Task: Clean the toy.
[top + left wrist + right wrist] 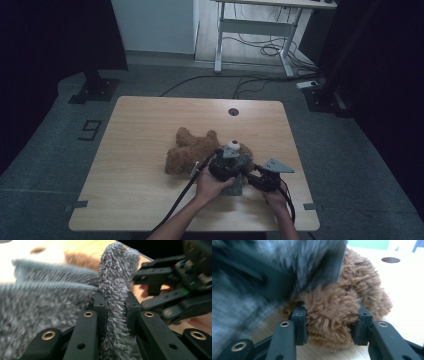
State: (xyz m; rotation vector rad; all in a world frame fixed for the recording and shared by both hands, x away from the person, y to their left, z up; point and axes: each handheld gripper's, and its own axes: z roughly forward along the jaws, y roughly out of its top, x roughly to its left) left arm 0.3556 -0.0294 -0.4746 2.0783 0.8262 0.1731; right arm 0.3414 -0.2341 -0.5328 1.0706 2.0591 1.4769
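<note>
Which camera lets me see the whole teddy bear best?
The high view: the brown teddy bear lies whole on the table, limbs spread. The right gripper view shows one fuzzy part clamped by the right gripper. The left gripper view shows a brown sliver behind the grey cloth.

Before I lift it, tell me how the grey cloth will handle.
The grey cloth will probably flop: it already folds and drapes beyond the left gripper, which pinches one bunched fold. Its shaggy pile looks grippy, so slipping seems unlikely. It seems light, yet it may drag on the teddy beside it.
</note>
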